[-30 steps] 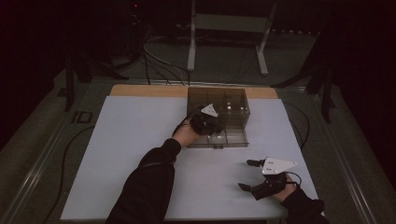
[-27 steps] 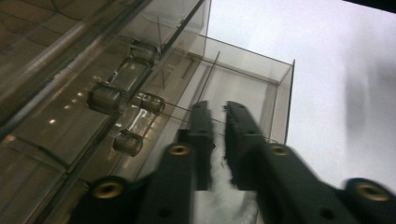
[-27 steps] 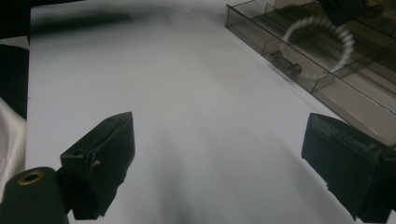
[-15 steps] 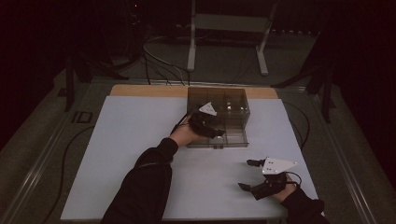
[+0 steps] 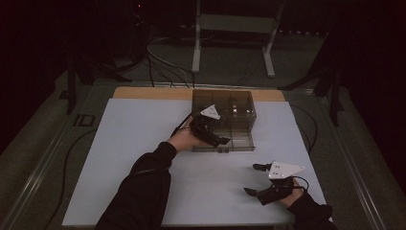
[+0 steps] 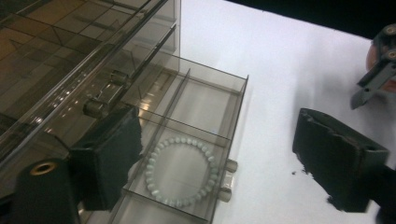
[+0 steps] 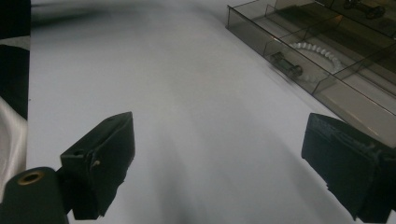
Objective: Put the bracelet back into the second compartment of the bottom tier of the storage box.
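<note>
A smoked clear drawer box (image 5: pixel 230 108) stands mid-table with its lowest drawer (image 5: pixel 239 142) pulled out toward me. In the left gripper view a pale green bead bracelet (image 6: pixel 184 140) lies flat in a drawer compartment (image 6: pixel 236 109), behind the knob (image 6: pixel 227 179). My left gripper (image 5: pixel 221 141) (image 6: pixel 219 135) hangs over that drawer. Its jaws have just been opening; they stand wide and touch nothing, the bracelet lying below them. My right gripper (image 5: pixel 251 178) (image 7: pixel 219 135) rests open over bare table near the front right, with the drawer (image 7: pixel 280 42) and bracelet (image 7: pixel 317 49) ahead of it.
The white tabletop (image 5: pixel 134 143) stretches to the left of the box. A strip of wood (image 5: pixel 153 92) shows at the table's far edge. Cables (image 5: pixel 163 52) and a metal stand (image 5: pixel 196 43) lie on the floor beyond.
My left hand and gripper have drawn back slightly from the box toward me and to the left. The right hand has kept still.
</note>
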Available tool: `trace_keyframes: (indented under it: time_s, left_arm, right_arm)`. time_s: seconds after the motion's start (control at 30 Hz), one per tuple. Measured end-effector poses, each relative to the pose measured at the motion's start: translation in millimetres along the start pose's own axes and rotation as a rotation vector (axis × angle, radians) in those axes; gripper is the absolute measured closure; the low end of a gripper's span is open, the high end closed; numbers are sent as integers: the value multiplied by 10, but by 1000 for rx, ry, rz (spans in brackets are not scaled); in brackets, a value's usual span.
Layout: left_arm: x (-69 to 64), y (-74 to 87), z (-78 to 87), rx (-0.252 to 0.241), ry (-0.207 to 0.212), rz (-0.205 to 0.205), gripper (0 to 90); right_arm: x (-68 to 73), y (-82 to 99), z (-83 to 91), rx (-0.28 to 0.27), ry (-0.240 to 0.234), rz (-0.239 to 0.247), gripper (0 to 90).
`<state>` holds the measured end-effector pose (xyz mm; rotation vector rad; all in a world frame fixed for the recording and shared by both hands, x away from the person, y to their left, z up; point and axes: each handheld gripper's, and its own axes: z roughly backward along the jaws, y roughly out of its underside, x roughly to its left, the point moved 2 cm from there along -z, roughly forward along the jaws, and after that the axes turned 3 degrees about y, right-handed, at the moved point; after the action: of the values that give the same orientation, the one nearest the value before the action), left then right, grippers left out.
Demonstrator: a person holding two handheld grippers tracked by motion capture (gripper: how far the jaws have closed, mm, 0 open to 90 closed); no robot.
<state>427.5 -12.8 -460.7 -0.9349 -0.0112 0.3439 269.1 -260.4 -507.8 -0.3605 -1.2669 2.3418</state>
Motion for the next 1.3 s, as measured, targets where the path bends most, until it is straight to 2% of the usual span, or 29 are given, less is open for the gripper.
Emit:
trace_keyframes:
  time_s: [0.03,0.1,0.2,0.27,0.43,0.7,0.73,1.0,1.3]
  left_arm:
    - [-4,2,17,-1,14,7,130]
    - [-19,2,60,8,43,8,35]
    - [-43,-3,115,12,27,-5,25]
    - [-57,-3,146,18,41,-8,3]
    - [-99,20,202,37,26,-30,0]
    - [-122,84,309,39,8,-47,0]
    - [-126,92,322,38,-4,-46,0]
    - [-125,178,435,24,-18,-36,0]
    - [-164,346,634,23,-50,-24,0]
  right_arm:
    - [1,-2,0,0,0,1,97]
    - [2,-6,-3,0,-2,0,97]
    - [1,-6,-8,0,-2,-2,97]
    - [3,-8,-8,-1,-5,-3,97]
    - [4,-14,-5,-7,-7,-11,97]
    - [3,-13,-15,-3,-6,-7,97]
    - [2,-13,-15,-4,-6,-8,97]
    - [1,-14,-10,-3,0,-8,97]
    - [1,-15,-10,-2,2,-6,97]
